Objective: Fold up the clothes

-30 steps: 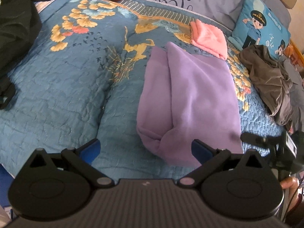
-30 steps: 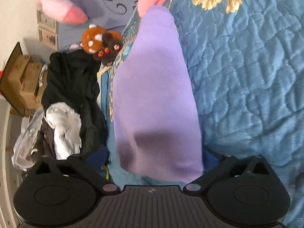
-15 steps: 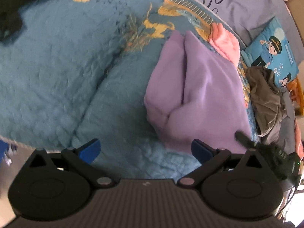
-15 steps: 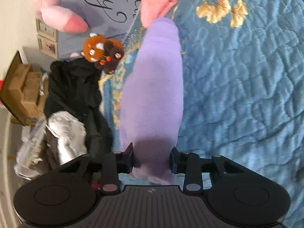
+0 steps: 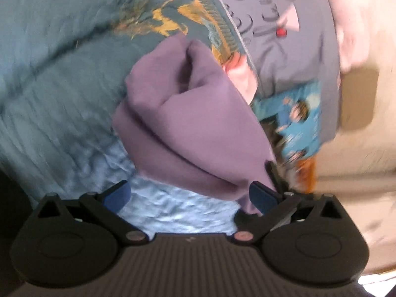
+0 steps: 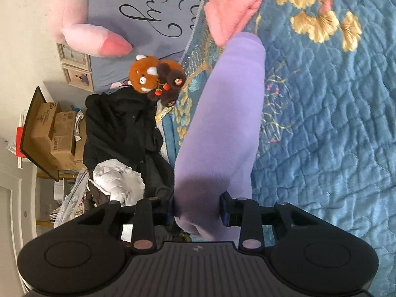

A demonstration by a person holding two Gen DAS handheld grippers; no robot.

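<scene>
Both wrist views look closely down across the quilt (image 6: 334,128), sharing the purple garment (image 5: 198,123).

Purple garment (image 6: 222,128): we see soft, matt, fleecy cloth.
Blue bedspread (image 6: 334,123): we see quilted cloth, puckered, faintly sheened.
Pink cloth (image 6: 230,10): we see fuzzy, matt fabric.
Right gripper (image 6: 196,209): we see matt black plastic, ribbed body.
Boxes (image 6: 57,136): we see plain brown cardboard.
Plush toy (image 6: 156,79): we see furry pile.
</scene>
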